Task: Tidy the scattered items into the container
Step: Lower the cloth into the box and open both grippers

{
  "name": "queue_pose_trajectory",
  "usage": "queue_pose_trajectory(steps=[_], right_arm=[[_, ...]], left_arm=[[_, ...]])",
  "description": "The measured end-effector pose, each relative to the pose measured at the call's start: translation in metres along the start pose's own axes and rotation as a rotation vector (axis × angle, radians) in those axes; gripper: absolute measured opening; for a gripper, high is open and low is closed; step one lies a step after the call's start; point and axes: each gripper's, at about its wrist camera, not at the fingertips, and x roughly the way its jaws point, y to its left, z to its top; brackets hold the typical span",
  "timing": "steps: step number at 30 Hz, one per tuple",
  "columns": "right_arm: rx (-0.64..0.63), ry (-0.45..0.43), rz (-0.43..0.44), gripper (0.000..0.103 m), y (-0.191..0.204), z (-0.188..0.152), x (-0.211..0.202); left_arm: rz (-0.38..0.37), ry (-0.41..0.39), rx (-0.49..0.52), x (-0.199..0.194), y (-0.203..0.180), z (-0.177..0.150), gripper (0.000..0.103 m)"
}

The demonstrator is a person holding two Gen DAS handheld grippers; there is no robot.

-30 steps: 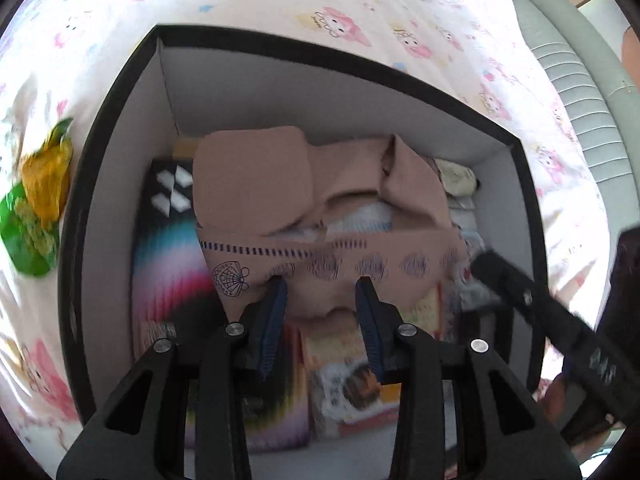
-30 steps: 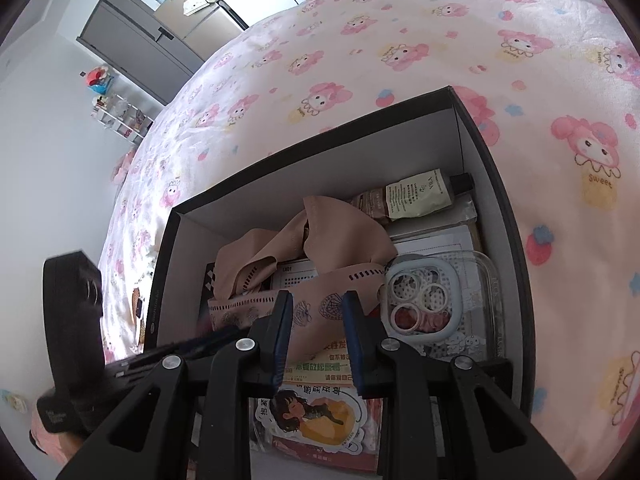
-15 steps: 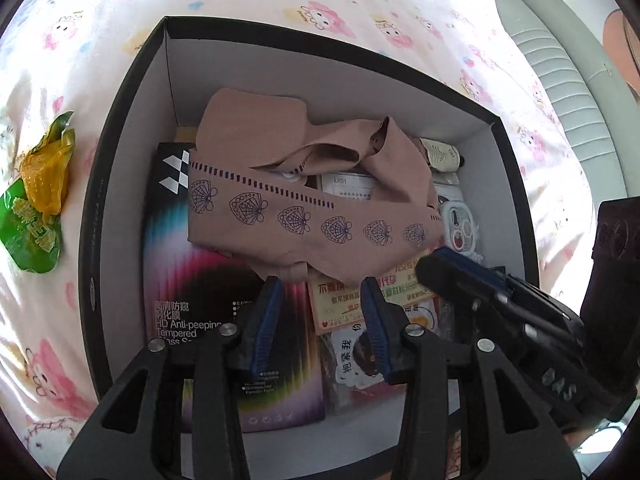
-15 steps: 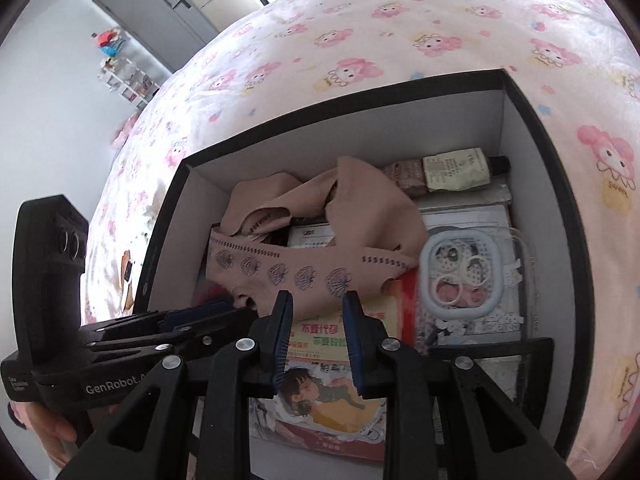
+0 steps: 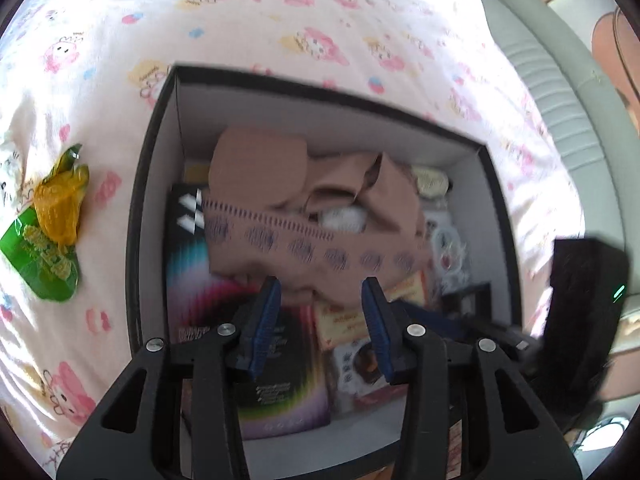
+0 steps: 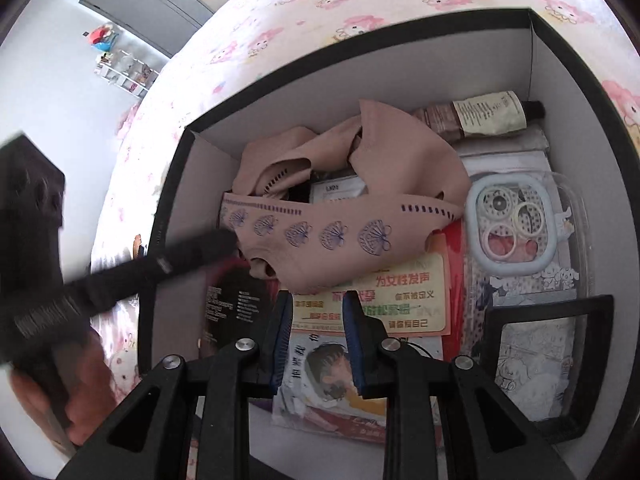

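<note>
A black box [image 5: 154,184] with white inner walls [image 6: 568,128] stands on the bed. A tan patterned garment [image 5: 280,216] [image 6: 340,224] lies draped over the items inside. My left gripper [image 5: 321,286] hangs above the box's near side, jaws opening, with nothing between them. One of its fingers [image 6: 192,256] reaches in from the left in the right wrist view. My right gripper [image 6: 317,296] hovers just short of the garment's lower edge, jaws narrowly apart and opening, with nothing in them. A green and yellow wrapper [image 5: 52,228] lies on the bedsheet left of the box.
The box also holds a rainbow-printed carton [image 5: 200,276], a booklet [image 6: 376,304], a clear phone case [image 6: 516,224], a brown tube [image 6: 480,114] and a black frame [image 6: 548,356]. A grey padded headboard [image 5: 560,92] borders the bed. A hand [image 6: 84,396] holds the left gripper.
The left gripper has pulled up and back from the garment and its jaws have widened. The garment now lies flat in the box. The right gripper shifted further over the box.
</note>
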Motion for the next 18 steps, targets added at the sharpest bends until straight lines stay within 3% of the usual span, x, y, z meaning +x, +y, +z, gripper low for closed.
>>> queue_pose_trajectory(steps=[4,8,13,18], right_arm=[[-0.008,-0.032,-0.135,0.030,0.006,0.003,-0.005],[-0.006,0.030,-0.136,0.030,0.005,0.013,0.005],[-0.022,0.065,-0.160,0.031,0.004,0.023,0.016],[0.004,0.060,-0.150,0.032,0.001,0.043,0.020]], left_arm=[[0.030,0.079,0.041,0.016,-0.002,-0.005,0.040],[0.138,0.063,0.122,0.020,-0.012,0.021,0.040],[0.081,0.020,0.054,0.016,-0.002,0.044,0.040],[0.019,-0.096,-0.007,-0.010,0.015,0.034,0.036]])
